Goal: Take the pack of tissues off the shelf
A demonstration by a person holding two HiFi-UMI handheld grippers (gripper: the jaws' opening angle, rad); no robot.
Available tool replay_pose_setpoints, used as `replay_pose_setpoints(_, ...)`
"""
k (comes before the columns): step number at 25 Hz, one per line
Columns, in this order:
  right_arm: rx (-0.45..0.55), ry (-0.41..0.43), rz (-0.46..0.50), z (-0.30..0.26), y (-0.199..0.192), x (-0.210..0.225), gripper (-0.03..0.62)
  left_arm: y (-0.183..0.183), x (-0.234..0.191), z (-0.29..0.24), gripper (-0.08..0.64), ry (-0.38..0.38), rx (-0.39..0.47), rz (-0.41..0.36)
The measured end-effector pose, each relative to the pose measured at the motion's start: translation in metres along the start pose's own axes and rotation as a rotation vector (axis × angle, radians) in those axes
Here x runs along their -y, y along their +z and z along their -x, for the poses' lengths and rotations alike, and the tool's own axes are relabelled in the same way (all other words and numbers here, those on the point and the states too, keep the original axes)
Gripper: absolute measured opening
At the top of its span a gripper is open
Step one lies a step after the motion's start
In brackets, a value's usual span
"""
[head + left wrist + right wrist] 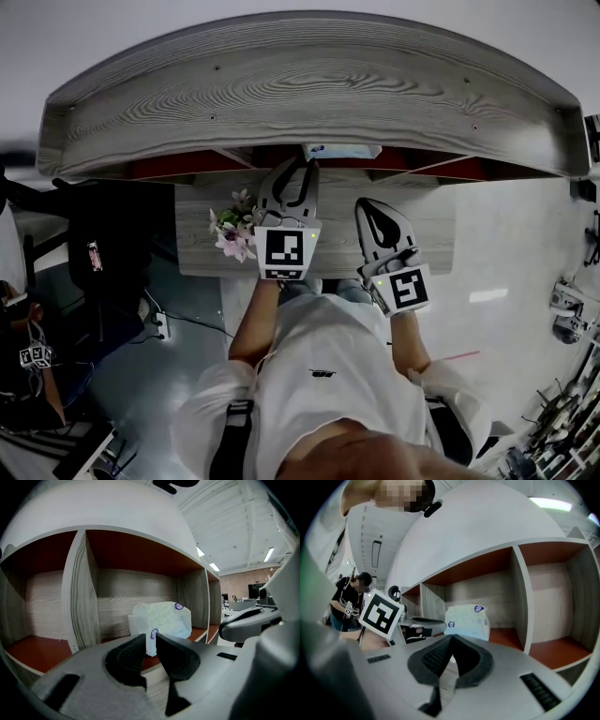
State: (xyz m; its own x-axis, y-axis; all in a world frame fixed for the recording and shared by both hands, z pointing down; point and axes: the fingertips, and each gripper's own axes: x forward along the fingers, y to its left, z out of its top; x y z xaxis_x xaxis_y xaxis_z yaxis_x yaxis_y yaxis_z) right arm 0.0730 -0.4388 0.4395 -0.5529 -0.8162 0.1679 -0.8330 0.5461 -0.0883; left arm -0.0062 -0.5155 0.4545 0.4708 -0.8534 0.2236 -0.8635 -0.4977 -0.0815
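the shelf [309, 89] was a grey wood-grain unit standing at the back of a desk [431, 234], split by upright dividers into open compartments with red-brown floors and ceilings. the pack of tissues [342, 150] was in the middle compartment, and in the head view only its front edge showed under the curved top board. in the left gripper view the pack of tissues [164, 623] stood upright on the compartment's red-brown floor, between a divider [79, 592] on one side and another divider [202, 606] on the other. it was white with a pale pattern and small round blue marks, and it touched neither divider.

the left gripper [151, 641] pointed straight at the pack, its jaws parted only by a narrow gap with nothing held between them; the pack showed through that gap, close ahead but not gripped. in the head view the left gripper [305, 169] reached to the compartment's mouth.

the right gripper [451, 641] had its jaws pressed together at the tips and held nothing. in the head view the right gripper [373, 211] hung over the desk, further back from the shelf and beside the left one.

a small bunch of pink and white flowers [234, 234] sat on the desk just left of the left gripper
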Motion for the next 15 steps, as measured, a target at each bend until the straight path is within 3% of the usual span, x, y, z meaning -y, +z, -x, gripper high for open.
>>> replay_pose_setpoints(15,-0.008,0.004,-0.005,-0.0028,-0.0031,0.0009,0.024,-0.0086,-0.003,-0.0091,0.032,0.009,-0.034,0.006)
